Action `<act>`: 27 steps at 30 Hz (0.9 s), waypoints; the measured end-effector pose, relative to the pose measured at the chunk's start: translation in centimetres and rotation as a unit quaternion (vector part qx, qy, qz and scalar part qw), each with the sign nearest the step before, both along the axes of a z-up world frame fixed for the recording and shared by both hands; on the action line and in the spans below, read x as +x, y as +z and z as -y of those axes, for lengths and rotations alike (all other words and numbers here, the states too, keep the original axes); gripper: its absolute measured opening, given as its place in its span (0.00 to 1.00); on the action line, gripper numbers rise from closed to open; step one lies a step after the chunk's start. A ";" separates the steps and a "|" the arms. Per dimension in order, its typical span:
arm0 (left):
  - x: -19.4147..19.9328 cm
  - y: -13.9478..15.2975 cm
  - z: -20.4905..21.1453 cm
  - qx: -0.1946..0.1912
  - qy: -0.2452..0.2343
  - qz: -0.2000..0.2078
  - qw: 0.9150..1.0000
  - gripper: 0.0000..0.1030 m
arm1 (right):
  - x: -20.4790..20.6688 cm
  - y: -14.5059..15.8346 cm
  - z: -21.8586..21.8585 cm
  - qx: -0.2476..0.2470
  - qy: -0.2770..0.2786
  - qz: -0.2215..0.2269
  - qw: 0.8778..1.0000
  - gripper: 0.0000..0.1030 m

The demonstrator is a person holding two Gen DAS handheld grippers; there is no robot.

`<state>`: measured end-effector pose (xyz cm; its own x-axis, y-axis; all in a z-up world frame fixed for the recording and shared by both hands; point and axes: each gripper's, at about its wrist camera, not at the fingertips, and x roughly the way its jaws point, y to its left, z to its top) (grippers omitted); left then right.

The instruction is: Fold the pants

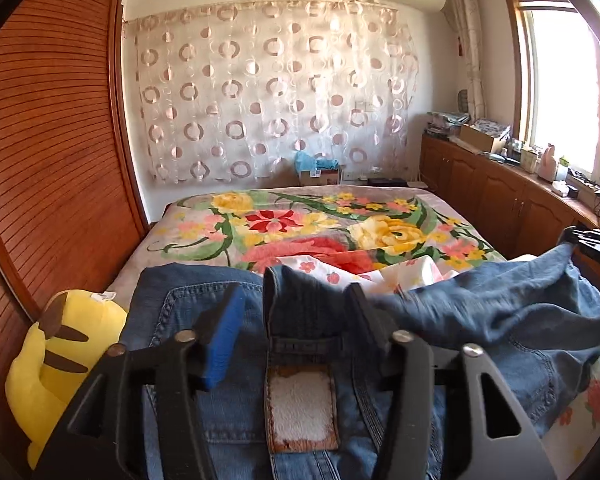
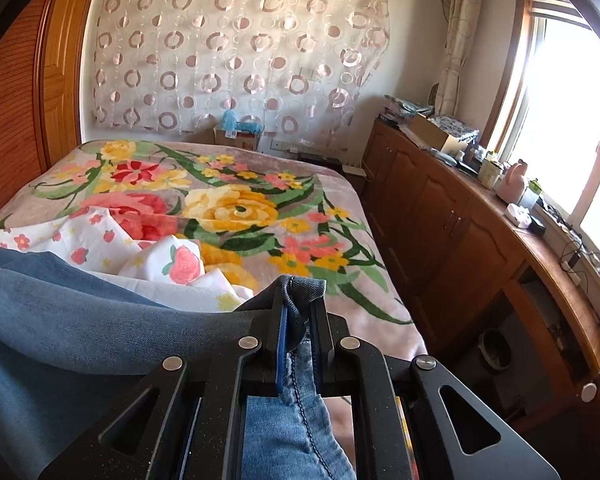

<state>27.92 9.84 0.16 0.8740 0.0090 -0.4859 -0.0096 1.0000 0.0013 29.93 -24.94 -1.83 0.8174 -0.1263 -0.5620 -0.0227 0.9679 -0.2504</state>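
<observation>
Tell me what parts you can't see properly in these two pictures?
- Jeans, left wrist view: the legs' ends are cut off by the bottom edge; the right fold is motion-blurred.
- Yellow plush toy, left wrist view: its face is turned away.
- Leather patch, left wrist view: worn blank, unreadable.
- Countertop clutter, right wrist view: washed out by window glare.

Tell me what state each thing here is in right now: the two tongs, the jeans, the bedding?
Left tongs: open, waistband standing between the fingers.
Right tongs: shut on a denim edge.
Jeans: partly folded, one end lifted.
Floral blanket: spread flat on the bed.
Strawberry sheet: crumpled.
</observation>
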 end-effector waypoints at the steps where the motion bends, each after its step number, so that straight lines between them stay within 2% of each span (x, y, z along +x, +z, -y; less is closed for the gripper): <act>1: -0.3 0.0 0.1 0.002 -0.002 0.001 1.000 0.73 | 0.1 0.0 0.1 0.001 0.000 -0.002 1.000 0.09; 2: -0.7 0.0 0.3 0.006 -0.006 0.006 1.000 0.79 | 0.2 0.0 0.1 0.003 -0.001 -0.003 1.000 0.09; 4: -1.4 -0.1 0.7 0.006 -0.014 0.008 1.000 0.79 | -0.1 0.0 0.6 0.018 0.001 -0.004 1.000 0.11; 5: -1.7 -0.3 1.0 0.002 -0.023 0.005 1.000 0.79 | -0.2 -0.2 0.8 0.025 0.002 -0.005 1.000 0.15; 10: -2.5 -1.5 2.6 -0.022 -0.057 -0.016 0.998 0.81 | -1.6 0.0 1.9 0.043 0.017 -0.001 0.999 0.55; 11: -2.6 -1.8 3.2 -0.015 -0.061 -0.020 0.998 0.81 | -1.8 -0.2 2.2 0.045 0.020 -0.005 0.999 0.58; 14: -3.2 -2.5 4.9 0.007 -0.078 -0.027 0.997 0.81 | -1.8 -0.8 3.6 0.050 0.015 -0.028 0.998 0.58; 20: -3.4 -3.7 7.2 -0.010 -0.121 -0.060 0.991 0.81 | 0.0 -2.4 6.6 0.115 0.018 -0.101 0.988 0.58; 27: -3.5 -5.5 9.1 -0.004 -0.145 -0.098 0.984 0.81 | 3.0 -2.7 8.1 0.165 0.040 -0.148 0.974 0.58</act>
<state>24.40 0.71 -5.33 0.7280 -0.2316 -0.6453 0.2768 0.9604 -0.0325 32.97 -33.00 -4.53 0.6133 0.1586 -0.7738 -0.1257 0.9868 0.1025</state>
